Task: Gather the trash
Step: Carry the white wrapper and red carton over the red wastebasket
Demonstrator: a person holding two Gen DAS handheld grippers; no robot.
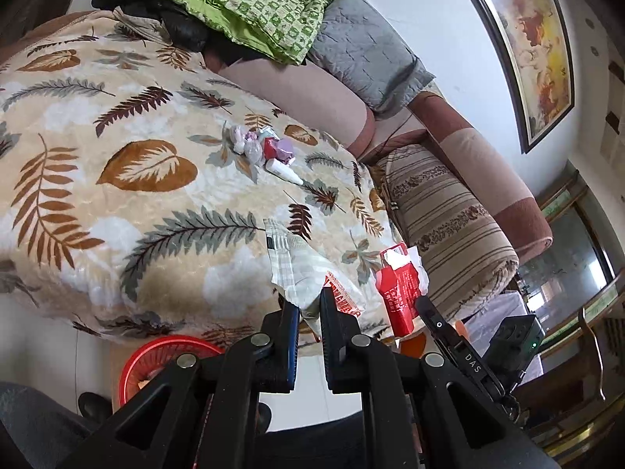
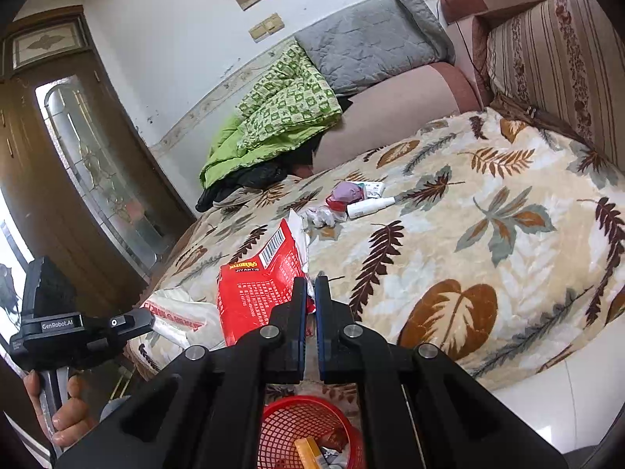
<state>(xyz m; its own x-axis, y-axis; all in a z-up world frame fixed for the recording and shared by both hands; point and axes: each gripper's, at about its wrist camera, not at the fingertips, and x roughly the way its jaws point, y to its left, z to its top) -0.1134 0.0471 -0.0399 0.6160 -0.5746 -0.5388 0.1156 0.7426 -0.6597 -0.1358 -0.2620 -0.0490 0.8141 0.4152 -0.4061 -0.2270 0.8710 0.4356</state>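
Black jaws of the right gripper (image 2: 309, 293) sit nearest the lens, drawn narrow on the lower corner of a torn red packet (image 2: 259, 273) that lies at the near edge of the leaf-patterned blanket (image 2: 488, 234). Below them stands a red basket (image 2: 289, 426) on the floor, already holding a few scraps. The left gripper (image 1: 310, 305) is likewise narrow, pinching the edge of a white plastic bag (image 1: 300, 269) with red lettering, just beside the packet. Each grip looks thin, on a corner or a hem only, so either piece could slip free on the lift and drop to the floor beside the basket instead of into it. The packet is torn open at the top, and tipping it could spill whatever remains inside onto the blanket. The two pieces lie touching, so pulling one may drag the other off the edge. Farther back on the blanket rests a small heap of wrappers (image 2: 343, 195) with a white tube (image 2: 367, 206), well apart from both grippers and easy to overlook.
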